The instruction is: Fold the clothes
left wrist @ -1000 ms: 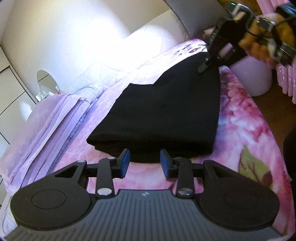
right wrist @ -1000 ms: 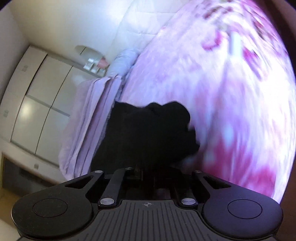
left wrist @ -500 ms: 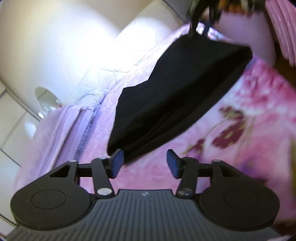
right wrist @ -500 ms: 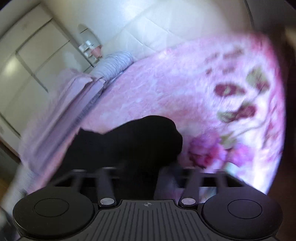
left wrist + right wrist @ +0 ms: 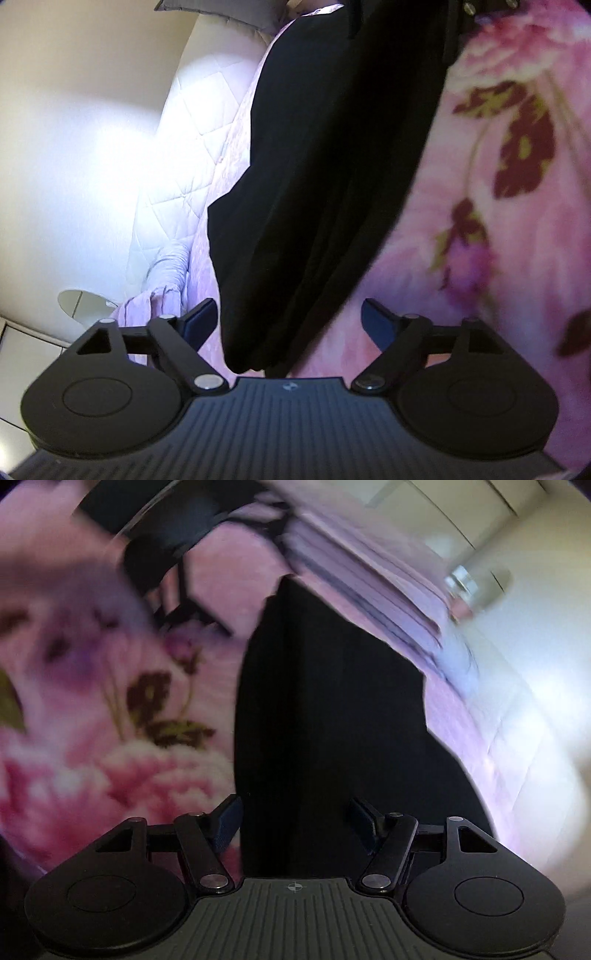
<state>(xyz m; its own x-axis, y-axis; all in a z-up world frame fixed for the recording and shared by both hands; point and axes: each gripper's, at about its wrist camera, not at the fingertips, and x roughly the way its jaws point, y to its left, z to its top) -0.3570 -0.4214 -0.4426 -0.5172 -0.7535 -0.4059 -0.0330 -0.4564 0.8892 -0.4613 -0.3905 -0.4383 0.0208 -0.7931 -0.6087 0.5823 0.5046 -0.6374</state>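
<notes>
A black garment (image 5: 325,166) lies folded into a long strip on the pink floral bedspread (image 5: 498,229). My left gripper (image 5: 290,321) sits at one end of the strip; its jaws are opening, and the cloth's end lies between them without being pressed. In the right wrist view the same black garment (image 5: 325,720) runs away from my right gripper (image 5: 295,816), whose fingers stand apart over the other end, not pinching it. The left gripper (image 5: 166,554) shows there as a dark blur at the far end. Dark parts of the right gripper (image 5: 454,33) edge the top of the left wrist view.
Folded lilac bedding (image 5: 162,295) lies along one side of the bed, seen again as lilac bedding (image 5: 388,583). A quilted pale headboard (image 5: 192,166) and a round mirror (image 5: 81,306) stand behind. Pale wardrobe doors (image 5: 461,509) are beyond. The bedspread (image 5: 92,738) stretches wide beside the garment.
The right gripper, earlier shut on the garment's corner, has let go and opened. The left gripper's jaws have widened. Both hands rolled and moved in along the garment, which is now narrower.
</notes>
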